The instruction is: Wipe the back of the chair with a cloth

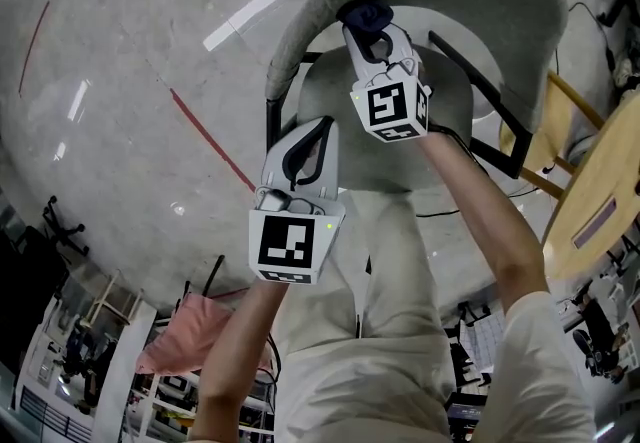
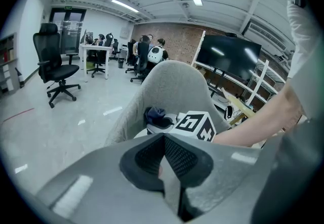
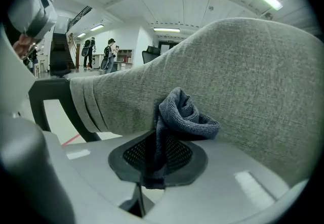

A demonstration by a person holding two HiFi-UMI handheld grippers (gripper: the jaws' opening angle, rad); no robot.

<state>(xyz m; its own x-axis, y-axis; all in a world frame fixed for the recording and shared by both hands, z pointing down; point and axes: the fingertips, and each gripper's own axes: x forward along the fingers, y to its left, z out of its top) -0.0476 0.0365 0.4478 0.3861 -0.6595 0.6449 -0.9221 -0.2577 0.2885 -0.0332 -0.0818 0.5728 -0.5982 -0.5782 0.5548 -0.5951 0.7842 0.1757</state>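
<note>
Cloth (image 3: pixel 185 114) tail, seemingly, inside right gripper (image 3: pixel 152 153).

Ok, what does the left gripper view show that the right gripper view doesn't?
Only the left gripper view: the left gripper, jaws together with nothing between them, a black office chair and a dark screen. Only the right gripper view: the right gripper, its jaws shut on the cloth, which lies against the chair back. Both show the grey chair back and the blue cloth.

Grey chair (image 3: pixel 253 81); dark blue cloth (image 3: pixel 185 112); pale grey floor (image 1: pixel 120 51), red line (image 1: pixel 212 139).
</note>
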